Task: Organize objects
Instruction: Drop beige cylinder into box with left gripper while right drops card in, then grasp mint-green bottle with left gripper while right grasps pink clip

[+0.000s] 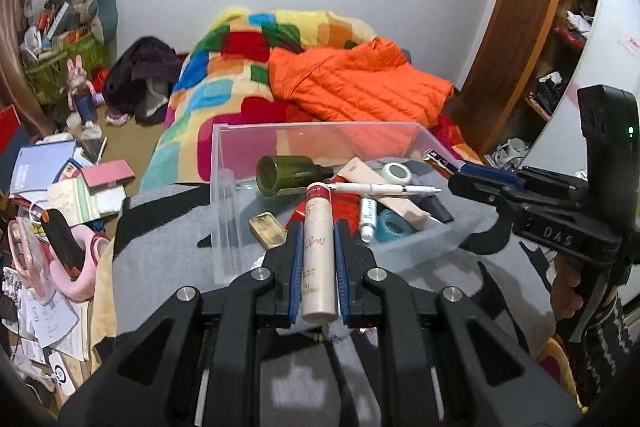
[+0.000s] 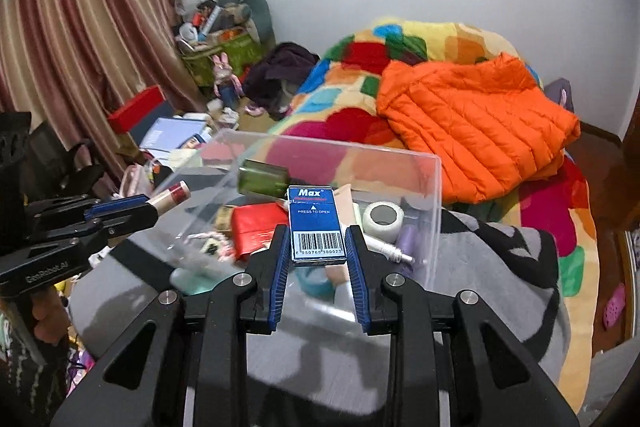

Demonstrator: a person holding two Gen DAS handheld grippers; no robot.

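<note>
My left gripper (image 1: 318,229) is shut on a beige cosmetic tube with a red cap (image 1: 318,251), held just before the near wall of a clear plastic box (image 1: 224,163). It also shows in the right wrist view (image 2: 170,197). My right gripper (image 2: 316,231) is shut on a blue "Max" box with a barcode (image 2: 316,225), held over the clear box (image 2: 434,195). In the left wrist view the right gripper (image 1: 460,171) is at the box's right rim. Inside lie a green bottle (image 1: 286,175), a white pen (image 1: 384,189), tape rolls (image 1: 396,173) and a red packet (image 2: 254,227).
The box sits on a grey and black cloth (image 1: 160,251) on a bed with a multicoloured blanket (image 1: 224,67) and an orange down jacket (image 1: 360,83). Books and papers (image 1: 60,179) clutter the left side. A wooden shelf unit (image 1: 560,39) stands at right.
</note>
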